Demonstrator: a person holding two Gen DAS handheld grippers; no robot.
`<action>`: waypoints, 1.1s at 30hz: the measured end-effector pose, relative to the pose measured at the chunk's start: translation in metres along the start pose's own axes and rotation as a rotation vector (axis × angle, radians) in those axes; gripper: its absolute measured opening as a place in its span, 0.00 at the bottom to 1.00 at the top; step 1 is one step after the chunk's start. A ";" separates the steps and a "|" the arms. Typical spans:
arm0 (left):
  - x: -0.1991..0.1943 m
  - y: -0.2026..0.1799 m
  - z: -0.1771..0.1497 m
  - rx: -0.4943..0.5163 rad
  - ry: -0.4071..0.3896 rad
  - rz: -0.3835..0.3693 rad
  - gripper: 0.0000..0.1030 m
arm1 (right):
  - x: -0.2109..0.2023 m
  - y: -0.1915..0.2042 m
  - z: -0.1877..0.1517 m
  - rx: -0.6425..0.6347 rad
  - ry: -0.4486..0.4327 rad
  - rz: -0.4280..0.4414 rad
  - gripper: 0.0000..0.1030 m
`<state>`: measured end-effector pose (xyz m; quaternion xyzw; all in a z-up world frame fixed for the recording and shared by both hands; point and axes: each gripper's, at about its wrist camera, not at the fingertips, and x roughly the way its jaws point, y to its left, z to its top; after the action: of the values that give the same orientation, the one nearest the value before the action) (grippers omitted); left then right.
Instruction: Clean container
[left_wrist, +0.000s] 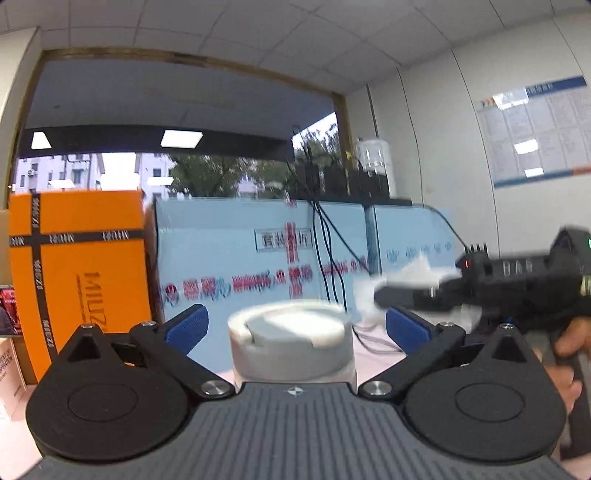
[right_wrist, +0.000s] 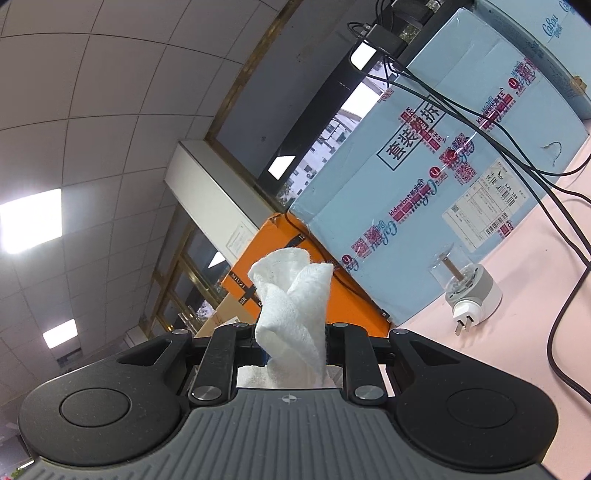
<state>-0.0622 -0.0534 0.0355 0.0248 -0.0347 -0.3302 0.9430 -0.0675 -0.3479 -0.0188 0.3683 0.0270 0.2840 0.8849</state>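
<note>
On the pink table, one container, one white cloth.

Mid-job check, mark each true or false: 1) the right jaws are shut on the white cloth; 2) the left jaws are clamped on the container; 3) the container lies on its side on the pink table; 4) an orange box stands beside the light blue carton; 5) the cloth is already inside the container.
1) True: the right gripper pinches the white cloth.
2) False: the left gripper stands open, with its blue pads clear of the grey and white container between them.
3) True: the right wrist view shows it lying on the pink table, plug prongs outward.
4) True: orange box, light blue carton.
5) False: the cloth is held up in the air, apart from the container.
</note>
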 end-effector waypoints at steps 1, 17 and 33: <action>0.000 0.002 0.005 -0.017 -0.009 0.013 1.00 | 0.000 0.001 -0.001 -0.005 0.005 0.003 0.18; 0.036 0.041 0.010 -0.190 0.161 0.187 1.00 | 0.011 0.019 -0.019 -0.106 0.136 0.053 0.18; 0.036 0.037 0.004 -0.193 0.126 0.189 1.00 | 0.030 0.020 -0.046 -0.122 0.390 -0.074 0.17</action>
<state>-0.0114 -0.0465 0.0436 -0.0489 0.0542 -0.2395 0.9682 -0.0638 -0.2910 -0.0341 0.2510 0.1941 0.3183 0.8933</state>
